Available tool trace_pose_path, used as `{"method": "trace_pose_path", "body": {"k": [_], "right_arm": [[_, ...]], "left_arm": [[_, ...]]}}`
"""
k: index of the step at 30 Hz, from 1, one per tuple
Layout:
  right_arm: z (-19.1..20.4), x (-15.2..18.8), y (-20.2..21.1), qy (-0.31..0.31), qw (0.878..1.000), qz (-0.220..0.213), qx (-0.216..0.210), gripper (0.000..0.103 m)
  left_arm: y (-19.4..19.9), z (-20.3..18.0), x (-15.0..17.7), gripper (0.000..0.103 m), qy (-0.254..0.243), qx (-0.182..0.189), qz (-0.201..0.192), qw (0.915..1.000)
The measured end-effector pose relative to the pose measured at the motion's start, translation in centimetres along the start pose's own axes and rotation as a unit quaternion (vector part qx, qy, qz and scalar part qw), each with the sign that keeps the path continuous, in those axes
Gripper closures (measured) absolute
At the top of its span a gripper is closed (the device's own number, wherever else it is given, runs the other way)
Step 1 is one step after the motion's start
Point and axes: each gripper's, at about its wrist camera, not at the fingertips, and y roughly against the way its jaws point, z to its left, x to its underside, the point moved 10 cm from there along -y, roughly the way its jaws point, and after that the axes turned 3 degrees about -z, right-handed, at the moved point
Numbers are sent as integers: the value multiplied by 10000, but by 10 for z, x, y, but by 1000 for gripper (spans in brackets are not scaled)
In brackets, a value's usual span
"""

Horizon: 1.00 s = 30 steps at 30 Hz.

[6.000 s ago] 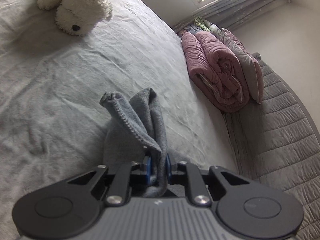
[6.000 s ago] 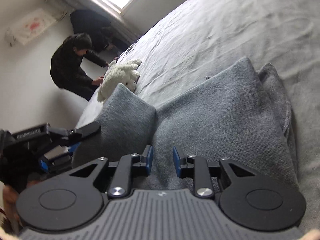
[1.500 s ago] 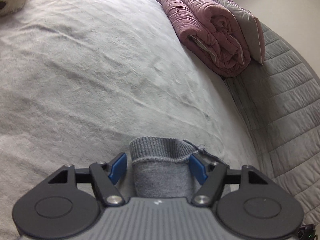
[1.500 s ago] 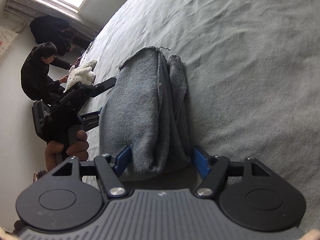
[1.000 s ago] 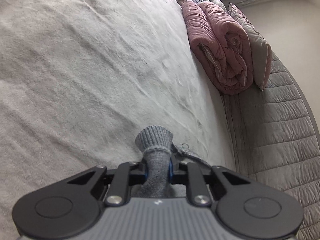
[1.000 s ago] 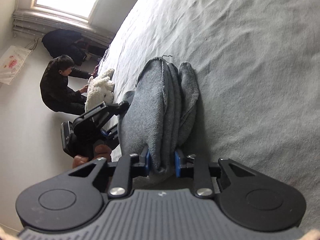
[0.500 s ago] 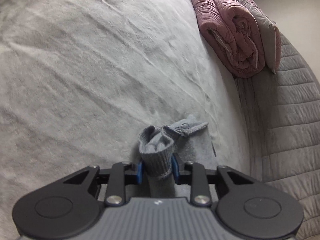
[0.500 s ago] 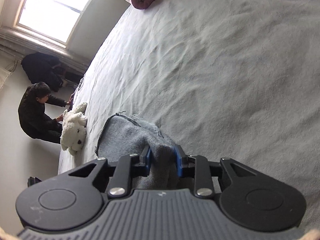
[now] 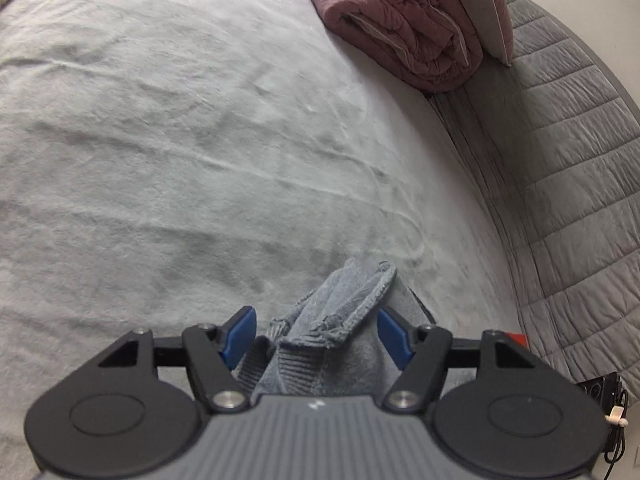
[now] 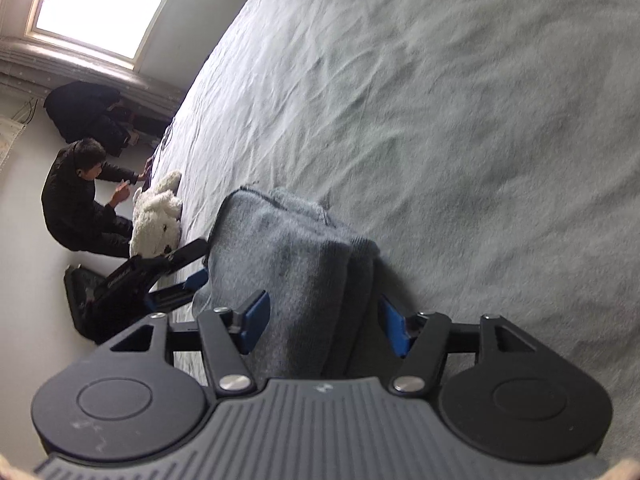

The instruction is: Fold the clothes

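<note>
Both sets of jaws have just been opening and stand wide, the left gripper (image 9: 314,334) and right gripper (image 10: 322,326) straddling opposite ends of the folded grey garment (image 10: 288,264), unpressed.

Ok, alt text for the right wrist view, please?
The right hand-held gripper stands open around a folded grey garment on a bed. Left of it are the left hand-held gripper, a white plush toy and a person.

Each black hand-held gripper (image 9: 316,334) has blue pads, silver screws, ribbed grey housing.
</note>
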Motion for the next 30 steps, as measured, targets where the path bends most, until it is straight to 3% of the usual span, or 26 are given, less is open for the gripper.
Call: {"method": "trace_pose_path", "body": {"k": [4,7,9,12,15,21,30], "right_arm": [[-5,2,-16,-198,9997,20,-140,39],[-5,-5,-23,-410,9975,-271,-515,40],[-5,-7,-28,-403,9963,-380,-651,58],[-6,-16,-25,-757,9918,-488,-907,67],[-8,-31,-16,-979,9885,-660,-944,70],[-3,-80,2,-670,9898,-923,-856,72],[-19,-180,19,-327,9861,-1446,-746,72]], "left_arm": [[-15,1,2,38,149,152,-18,9998],[-22,-2,7,51,412,422,2,9983],[-25,-2,11,63,550,524,-86,9971],[-24,2,12,72,1128,765,-275,9903],[-22,-3,7,74,1448,961,-427,9839],[-36,-38,-18,75,1281,975,-792,9838],[-103,-106,-71,75,1047,1110,-1219,9808]]}}
